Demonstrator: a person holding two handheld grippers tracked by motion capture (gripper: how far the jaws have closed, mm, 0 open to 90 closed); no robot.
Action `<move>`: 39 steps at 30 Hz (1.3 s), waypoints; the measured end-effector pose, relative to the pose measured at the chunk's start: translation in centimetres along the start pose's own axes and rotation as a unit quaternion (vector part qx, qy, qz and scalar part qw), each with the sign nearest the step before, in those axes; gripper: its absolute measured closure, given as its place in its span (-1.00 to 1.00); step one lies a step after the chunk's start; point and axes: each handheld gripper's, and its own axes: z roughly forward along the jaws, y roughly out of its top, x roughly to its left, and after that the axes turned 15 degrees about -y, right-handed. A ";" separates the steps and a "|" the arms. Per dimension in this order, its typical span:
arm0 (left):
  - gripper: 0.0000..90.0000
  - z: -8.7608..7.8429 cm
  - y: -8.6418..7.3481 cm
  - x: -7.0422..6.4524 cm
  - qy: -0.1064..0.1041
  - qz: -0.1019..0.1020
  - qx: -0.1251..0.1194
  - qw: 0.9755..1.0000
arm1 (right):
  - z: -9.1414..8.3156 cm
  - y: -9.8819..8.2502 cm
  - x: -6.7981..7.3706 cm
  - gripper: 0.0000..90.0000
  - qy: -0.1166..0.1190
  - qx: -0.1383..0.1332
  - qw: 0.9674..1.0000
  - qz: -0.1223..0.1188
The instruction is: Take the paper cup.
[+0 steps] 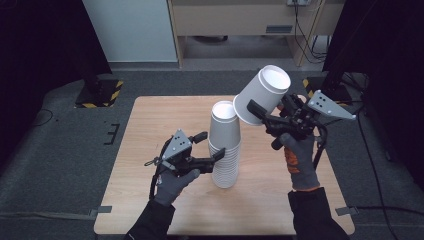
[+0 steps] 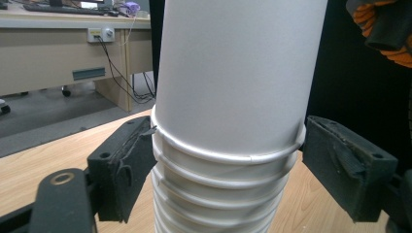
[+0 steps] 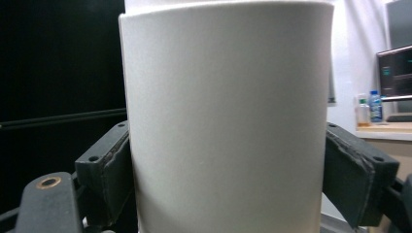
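Jaws of the right gripper press both sides of a white paper cup, holding it. In the high view that gripper carries the cup in the air, tilted, base up and to the right, mouth down and to the left, just right of the top of the stack. The cup's lower edge is close beside the top cup of the stack; whether they touch cannot be told.

The left gripper has its jaws around the stack at the rim of the top cup. The left jaw touches the rims; the right jaw stands just clear, so the jaws are narrow around the stack, not clamped. In the high view the left gripper reaches in from the left, at mid-height of the stack.

The stack stands upright, upside down, near the middle of the table. A gloved hand holds the left gripper at the near left; another gloved hand holds the right gripper at the right.
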 end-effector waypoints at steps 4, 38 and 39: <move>-0.54 -0.3 -0.1 -0.3 0.005 0.007 -0.002 1.000 | -1.0 -0.3 -1.3 -0.63 -0.021 0.006 1.000 -0.004; -0.43 -1.5 -6.1 -1.6 -0.011 -0.014 0.039 0.999 | -6.4 -8.1 -6.9 -0.64 -0.107 0.116 0.987 0.008; -0.43 -1.4 -6.1 -1.7 -0.012 -0.016 0.038 0.999 | -6.5 -8.3 -6.9 -0.64 -0.106 0.117 0.987 0.009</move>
